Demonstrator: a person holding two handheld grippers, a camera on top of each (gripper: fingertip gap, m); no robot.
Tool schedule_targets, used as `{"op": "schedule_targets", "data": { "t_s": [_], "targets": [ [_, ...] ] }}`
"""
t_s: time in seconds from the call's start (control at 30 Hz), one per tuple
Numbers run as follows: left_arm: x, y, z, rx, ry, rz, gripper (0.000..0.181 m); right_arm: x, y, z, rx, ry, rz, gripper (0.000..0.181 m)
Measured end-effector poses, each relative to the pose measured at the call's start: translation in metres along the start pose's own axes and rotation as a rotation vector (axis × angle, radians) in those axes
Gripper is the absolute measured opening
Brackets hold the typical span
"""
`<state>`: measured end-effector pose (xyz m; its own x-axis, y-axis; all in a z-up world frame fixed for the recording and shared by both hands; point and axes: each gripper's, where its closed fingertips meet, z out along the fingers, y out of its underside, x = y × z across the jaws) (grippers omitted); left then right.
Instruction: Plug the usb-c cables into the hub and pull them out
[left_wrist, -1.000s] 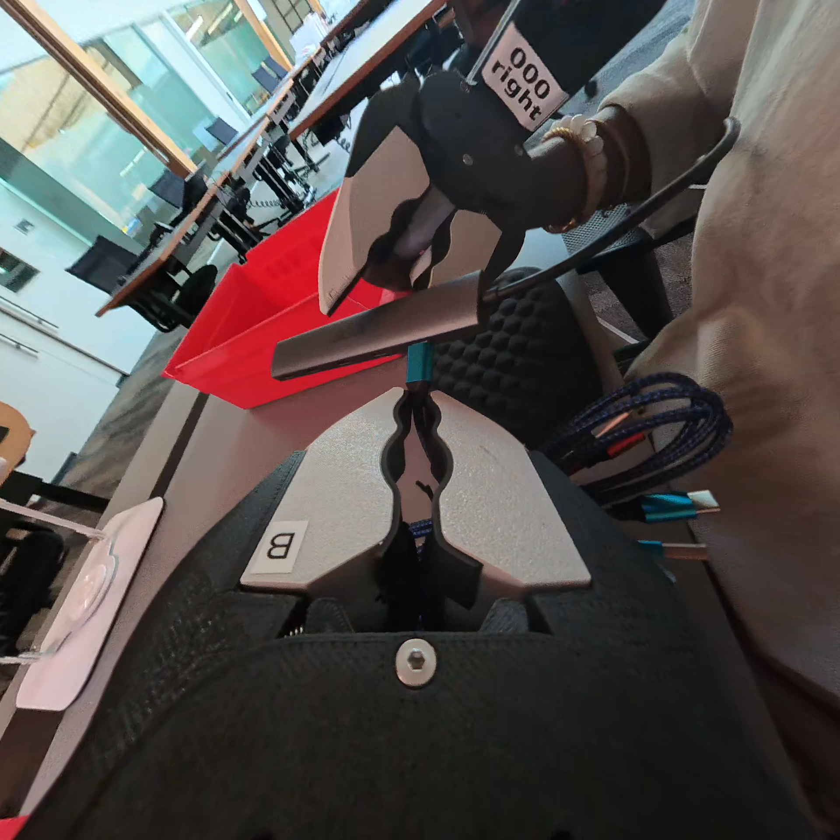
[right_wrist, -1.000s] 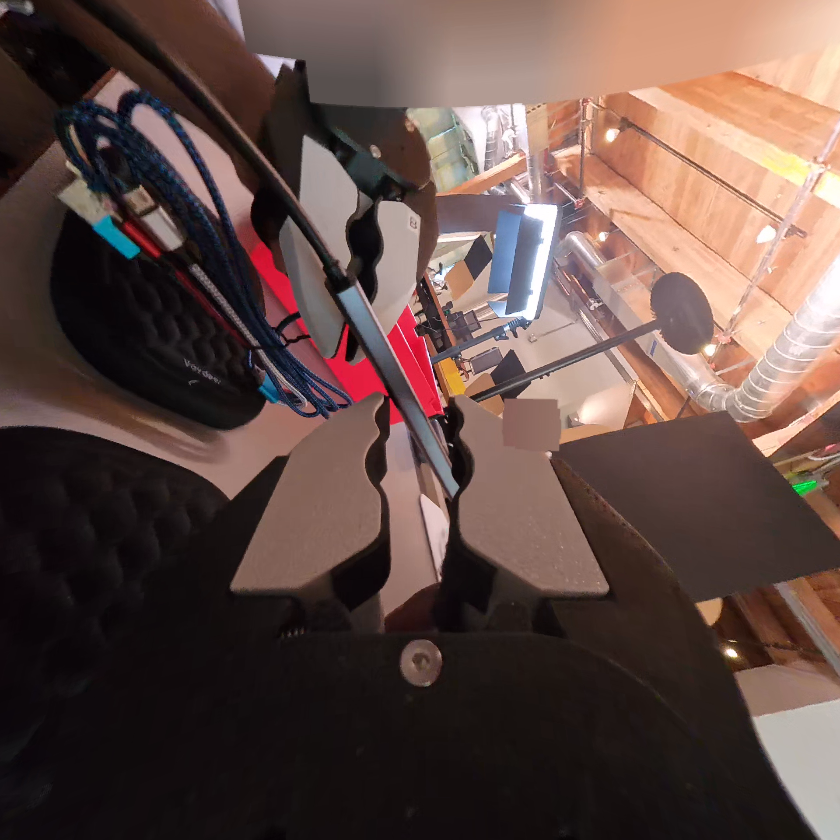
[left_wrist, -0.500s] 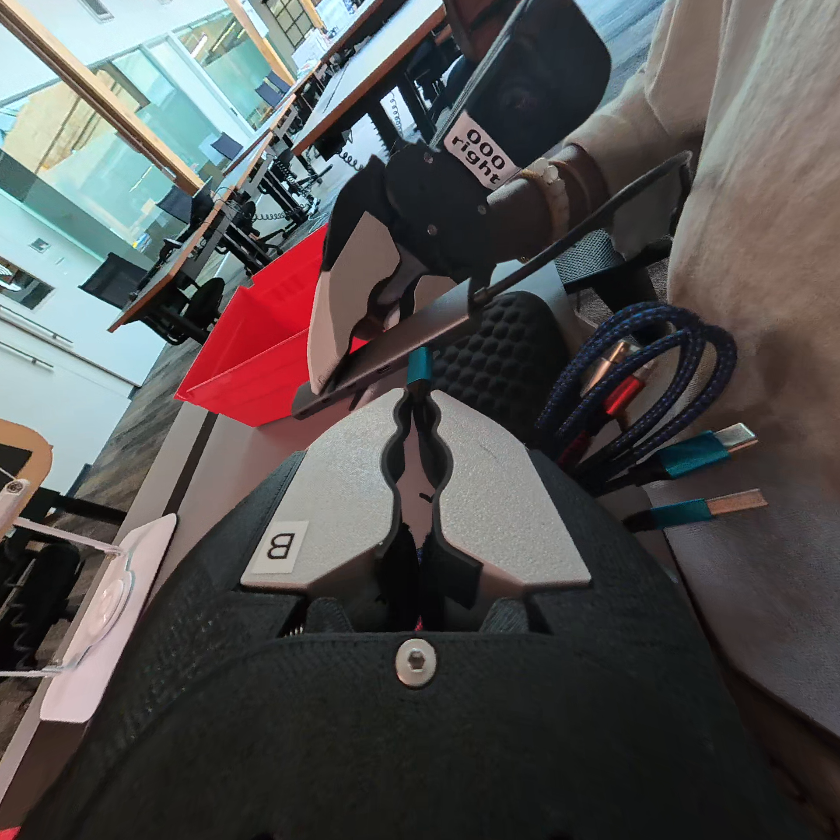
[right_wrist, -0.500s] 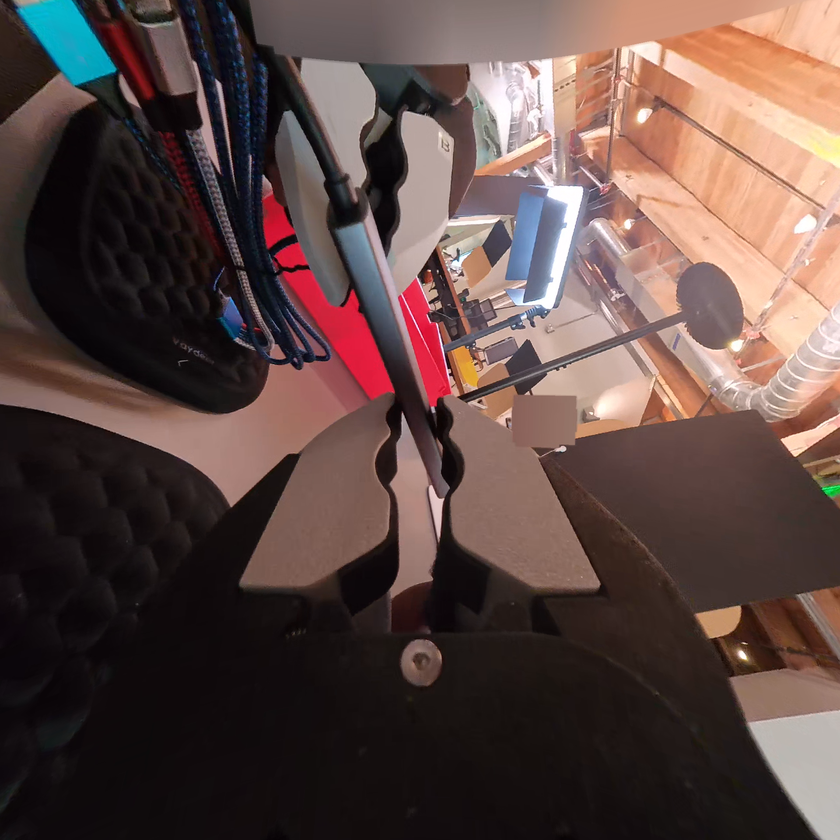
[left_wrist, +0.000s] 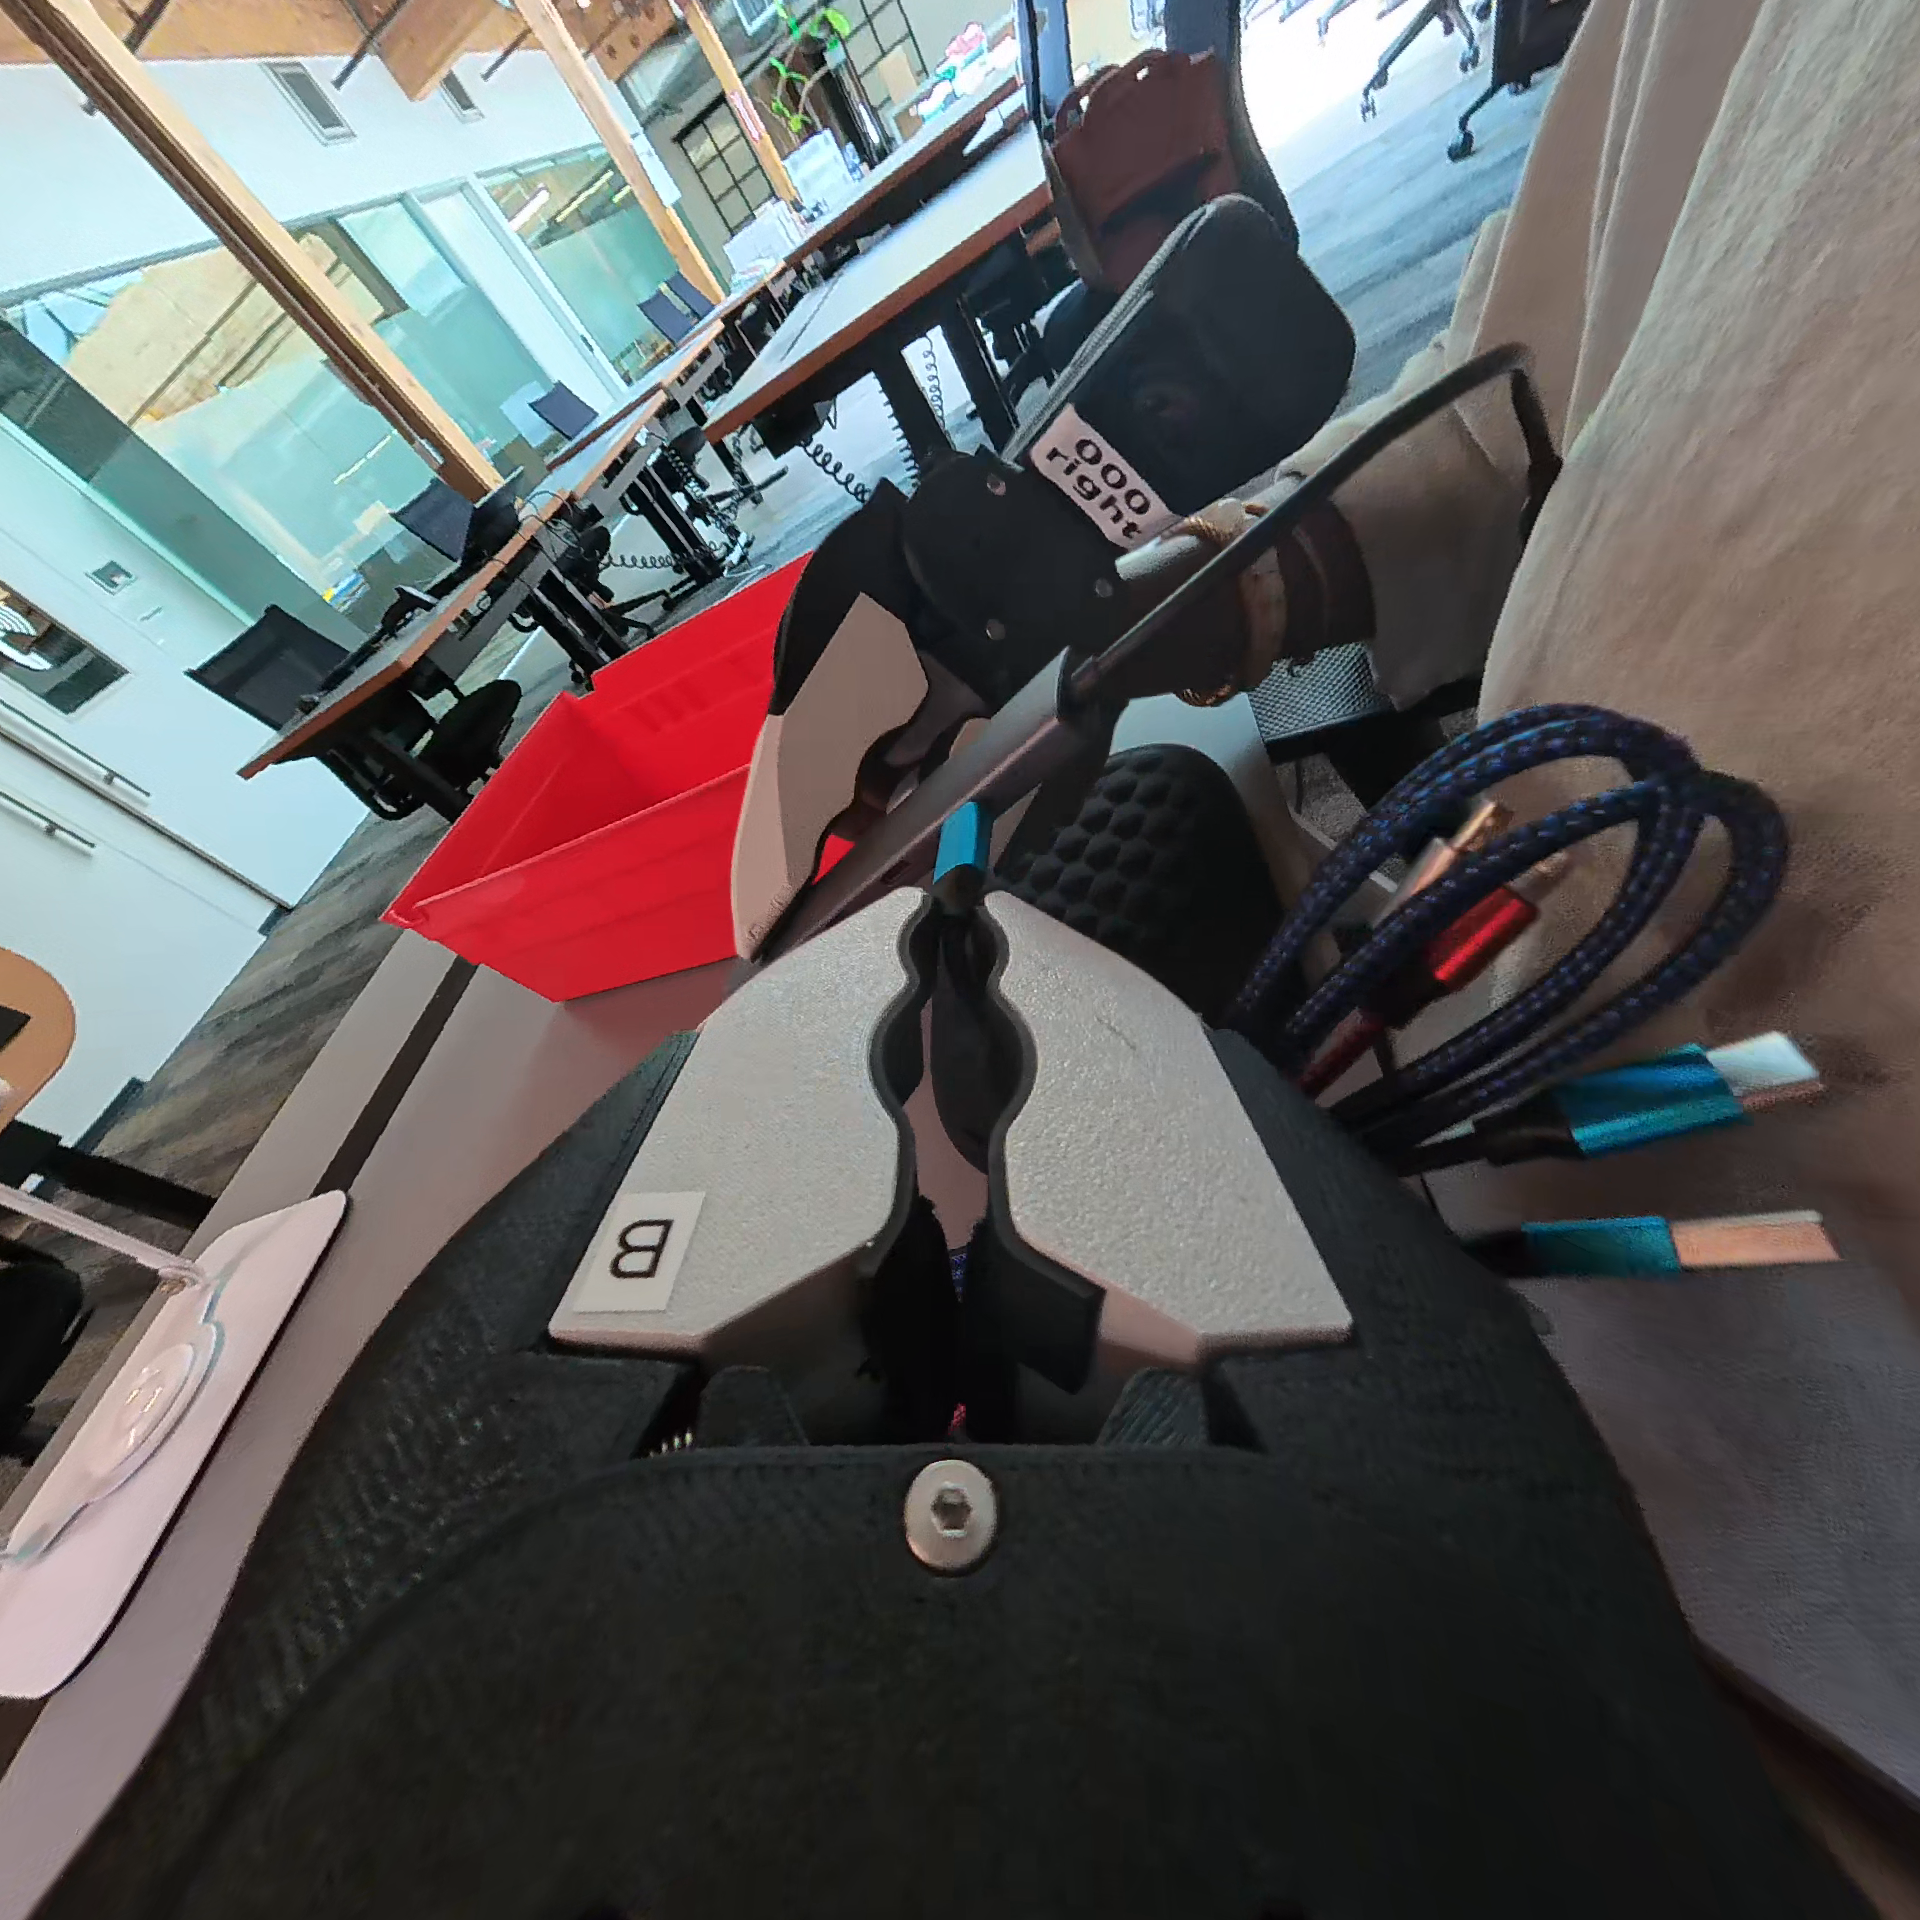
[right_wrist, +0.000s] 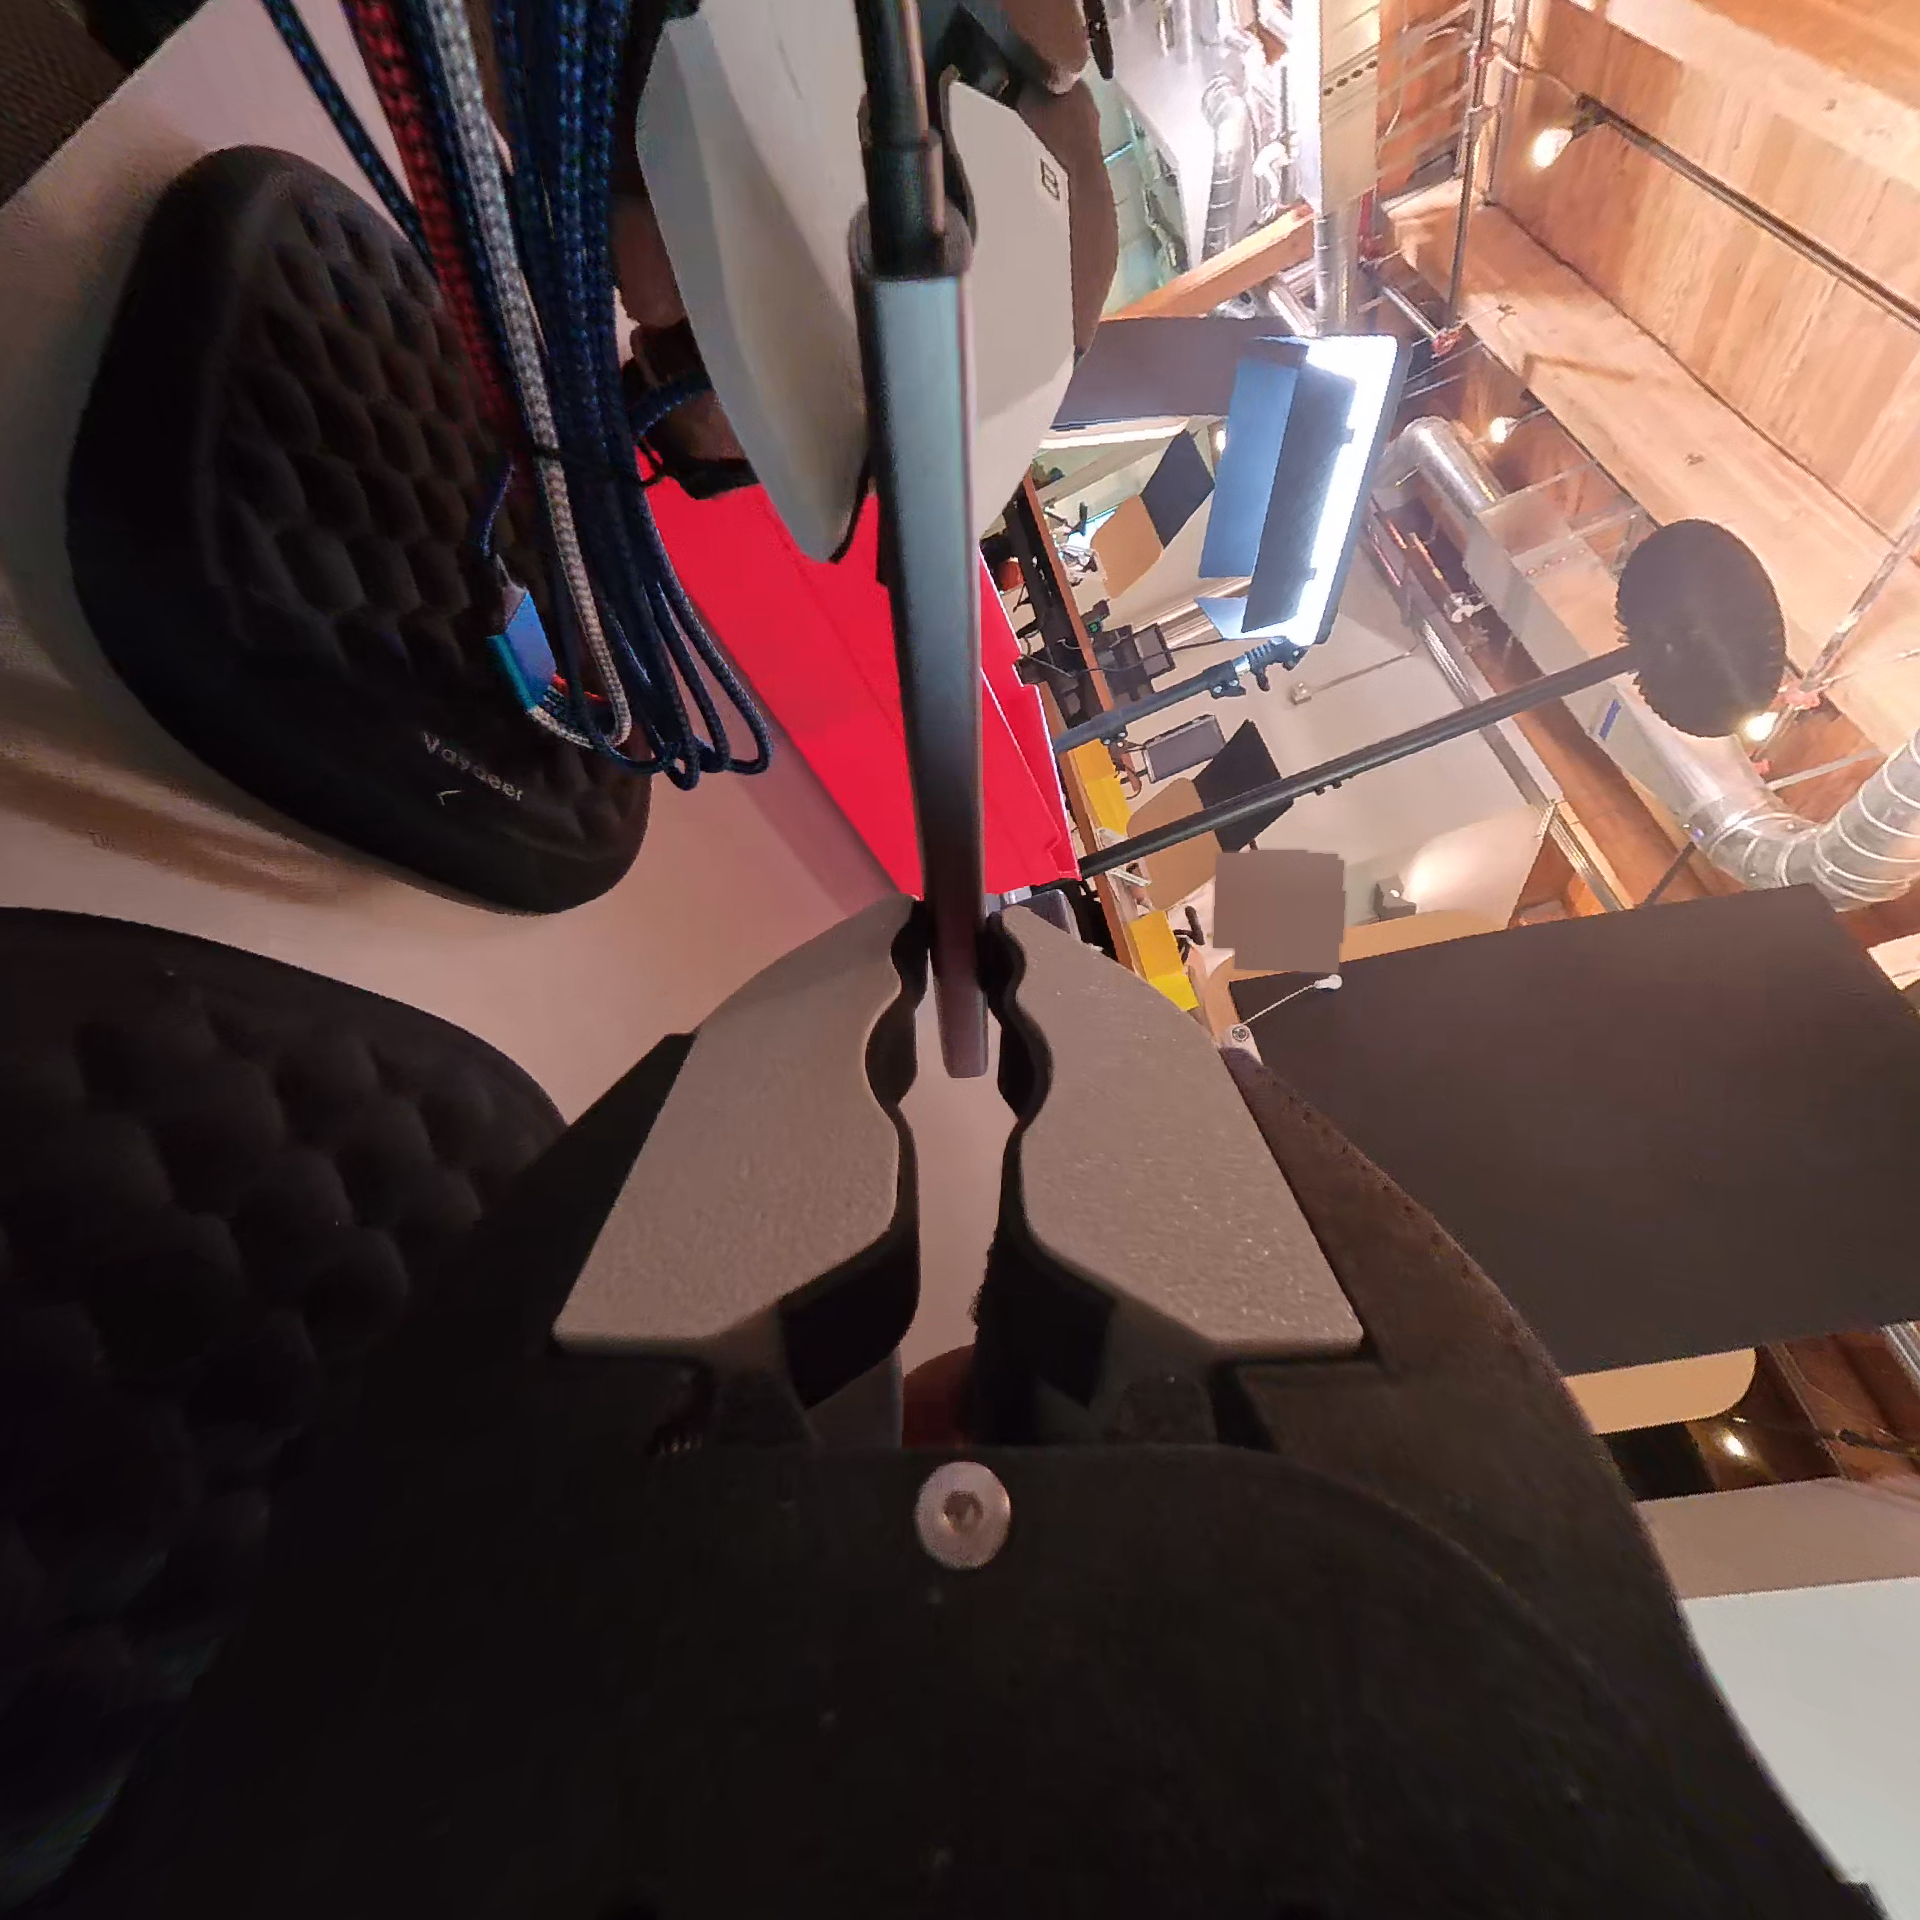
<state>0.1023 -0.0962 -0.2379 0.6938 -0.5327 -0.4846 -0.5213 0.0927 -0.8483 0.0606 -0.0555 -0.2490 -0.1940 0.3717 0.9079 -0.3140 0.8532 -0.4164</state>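
In the left wrist view my left gripper (left_wrist: 951, 906) is shut on the blue USB-C plug (left_wrist: 964, 844) of a cable. The plug tip meets the side of the slim grey hub (left_wrist: 987, 743); I cannot tell whether it is seated. The right gripper, with its grey finger (left_wrist: 821, 769) showing, holds the hub's near end, and the hub's black lead runs off to the upper right. In the right wrist view my right gripper (right_wrist: 958, 971) is shut on the end of the hub (right_wrist: 925, 582), which points straight away. The left gripper's fingers (right_wrist: 769, 343) sit behind it.
A bundle of blue, red and grey braided cables (left_wrist: 1558, 862) (right_wrist: 540, 416) hangs beside the hub, with spare plugs (left_wrist: 1662, 1101) sticking out. A red bin (left_wrist: 644, 821) stands behind. Black dimpled pads (left_wrist: 1132, 842) (right_wrist: 343, 540) lie on the table. A person's beige sleeve is at the right. Tip to tip, the grippers are about 6 cm apart.
My right gripper's jaws have closed from apart onto the hub's end. The hub has swung from lying crosswise to pointing away. My left gripper has kept the blue plug against it.
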Motion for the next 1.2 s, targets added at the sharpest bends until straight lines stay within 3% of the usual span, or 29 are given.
{"op": "schedule_targets", "data": {
  "t_s": [0.1, 0.23, 0.33, 0.4, 0.5, 0.57, 0.77, 1.1, 1.2],
  "targets": [
    [-0.002, -0.005, -0.002, 0.045, -0.018, -0.024, 0.006, 0.0, 0.0, 0.001, -0.002, 0.002, 0.029, 0.009],
    [-0.012, -0.019, -0.016, 0.18, -0.061, -0.105, 0.022, -0.003, 0.005, 0.002, -0.031, 0.005, 0.087, 0.009],
    [-0.014, -0.006, -0.015, 0.103, -0.082, -0.117, 0.034, -0.004, 0.009, 0.004, -0.089, 0.019, 0.122, 0.009],
    [-0.012, 0.003, -0.009, 0.037, -0.112, -0.031, 0.036, -0.011, 0.009, 0.007, -0.129, -0.016, 0.117, 0.01],
    [-0.001, -0.003, -0.001, 0.042, -0.144, 0.247, 0.033, -0.022, 0.002, 0.011, -0.153, -0.07, 0.07, 0.009],
    [0.012, -0.008, 0.001, 0.073, -0.114, 0.359, 0.012, -0.026, -0.006, 0.011, -0.124, -0.102, 0.085, 0.009],
    [0.022, -0.033, -0.018, 0.265, -0.023, 0.293, 0.009, -0.022, -0.038, -0.006, 0.111, -0.141, 0.101, 0.01],
    [0.023, -0.036, -0.02, 0.3, -0.027, 0.283, 0.01, -0.019, -0.042, -0.004, 0.141, -0.096, 0.07, 0.01],
    [0.024, -0.036, -0.021, 0.301, -0.017, 0.263, 0.009, -0.022, -0.043, -0.004, 0.142, -0.12, 0.145, 0.009]
  ]
}}
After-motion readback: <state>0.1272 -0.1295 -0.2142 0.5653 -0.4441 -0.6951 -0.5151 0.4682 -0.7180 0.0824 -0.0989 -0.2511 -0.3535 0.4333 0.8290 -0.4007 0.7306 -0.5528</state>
